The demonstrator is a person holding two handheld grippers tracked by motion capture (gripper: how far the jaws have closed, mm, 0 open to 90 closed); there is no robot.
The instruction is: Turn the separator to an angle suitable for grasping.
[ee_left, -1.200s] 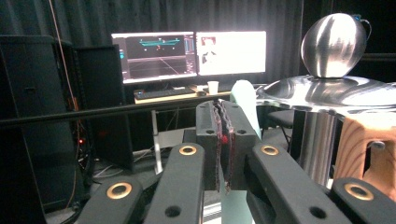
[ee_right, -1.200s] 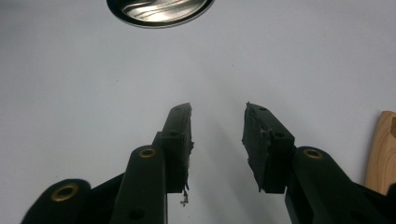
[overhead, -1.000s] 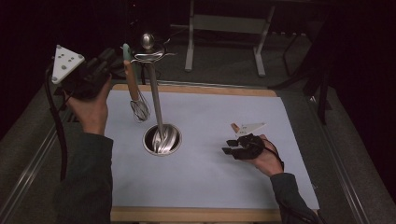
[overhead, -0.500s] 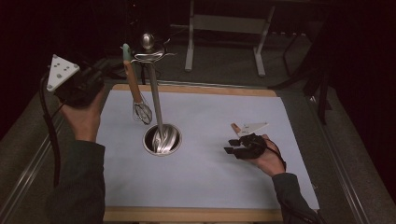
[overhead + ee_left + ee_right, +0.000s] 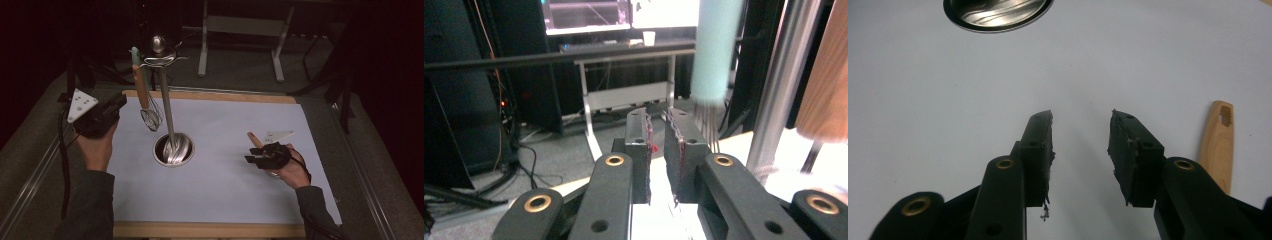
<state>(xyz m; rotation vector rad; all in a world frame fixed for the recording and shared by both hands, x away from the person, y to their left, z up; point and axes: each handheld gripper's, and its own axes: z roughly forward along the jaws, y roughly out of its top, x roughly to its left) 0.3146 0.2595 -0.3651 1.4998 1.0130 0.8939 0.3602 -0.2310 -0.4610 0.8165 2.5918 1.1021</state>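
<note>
Whisks: one whisk [image 5: 146,100] hanging upright on the stand [image 5: 167,107], wires down
Left gripper [image 5: 119,101]: jaws just opening, empty
Right gripper [image 5: 248,159]: jaws parted, closing, empty; one wooden handle [image 5: 1218,142] beside

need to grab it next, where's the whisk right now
In the high view the whisk hangs from the steel stand, on its left side, just right of the left gripper.

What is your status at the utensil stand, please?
Left hand-held gripper empty, jaws just opening. Whisk hanging on stand. Right hand-held gripper open over mat, wooden handle beside it.
</note>
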